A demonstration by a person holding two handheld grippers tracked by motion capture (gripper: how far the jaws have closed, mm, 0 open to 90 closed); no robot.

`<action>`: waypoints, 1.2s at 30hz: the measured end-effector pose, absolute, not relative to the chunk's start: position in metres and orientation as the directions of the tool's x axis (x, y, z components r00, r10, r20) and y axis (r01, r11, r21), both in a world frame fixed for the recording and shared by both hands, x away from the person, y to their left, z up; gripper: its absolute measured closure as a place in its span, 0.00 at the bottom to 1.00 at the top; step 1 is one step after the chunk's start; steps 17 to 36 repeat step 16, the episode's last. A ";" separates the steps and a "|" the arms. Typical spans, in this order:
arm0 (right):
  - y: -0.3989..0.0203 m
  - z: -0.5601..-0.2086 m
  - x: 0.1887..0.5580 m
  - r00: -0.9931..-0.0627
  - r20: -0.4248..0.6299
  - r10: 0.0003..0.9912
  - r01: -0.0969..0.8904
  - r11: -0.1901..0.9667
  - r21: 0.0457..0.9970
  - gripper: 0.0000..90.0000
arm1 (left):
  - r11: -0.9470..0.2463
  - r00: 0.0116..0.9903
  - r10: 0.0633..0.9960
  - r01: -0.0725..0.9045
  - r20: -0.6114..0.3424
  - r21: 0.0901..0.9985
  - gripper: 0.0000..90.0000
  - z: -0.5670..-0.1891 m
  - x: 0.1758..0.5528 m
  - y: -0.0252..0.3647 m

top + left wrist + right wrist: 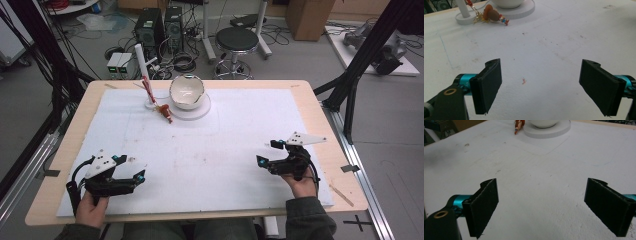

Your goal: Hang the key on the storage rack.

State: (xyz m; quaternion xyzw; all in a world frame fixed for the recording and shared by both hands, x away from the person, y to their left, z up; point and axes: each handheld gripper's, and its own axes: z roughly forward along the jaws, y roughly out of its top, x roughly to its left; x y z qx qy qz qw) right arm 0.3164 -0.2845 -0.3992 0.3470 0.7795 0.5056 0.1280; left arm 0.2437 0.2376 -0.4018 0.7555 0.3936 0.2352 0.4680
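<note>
At the near left of the white mat (210, 165) the left gripper (139, 176) rests low in the person's hand, its jaws spread wide with nothing between them; the left gripper view shows only bare, stained mat between the two pads. Well ahead of it, at the far side of the mat, a white post (141, 70) rises from a small round base, with a red strap hanging down it to a small brown figure (165, 113) that lies on the mat, touching or just beside the base. In the left gripper view the figure (493, 15) lies on its side with a gold chain at one end. Just right of it a white bowl (186, 91) sits on a round white disc (197, 111). At the near right the right gripper (266, 153) is likewise wide open and empty, also well apart from these things.

The figure looks like the thing to be fetched. The risks, as I judge them: it is small and rounded, so a pinch off its middle could squirt it away; its strap seems tied to the post, so a pull could tip the post; and a wide approach could knock the bowl off its disc
</note>
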 end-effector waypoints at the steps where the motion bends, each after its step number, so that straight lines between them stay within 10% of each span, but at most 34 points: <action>1: -0.285 -0.400 0.314 -0.728 0.153 0.668 0.412 0.248 0.877 0.13 | -0.253 0.580 0.815 0.375 -0.013 0.892 0.21 -0.402 0.244 0.238; 36: -0.296 -0.404 0.302 -0.726 0.140 0.673 0.397 0.243 0.885 0.13 | -0.247 0.586 0.810 0.386 -0.029 0.889 0.21 -0.404 0.247 0.237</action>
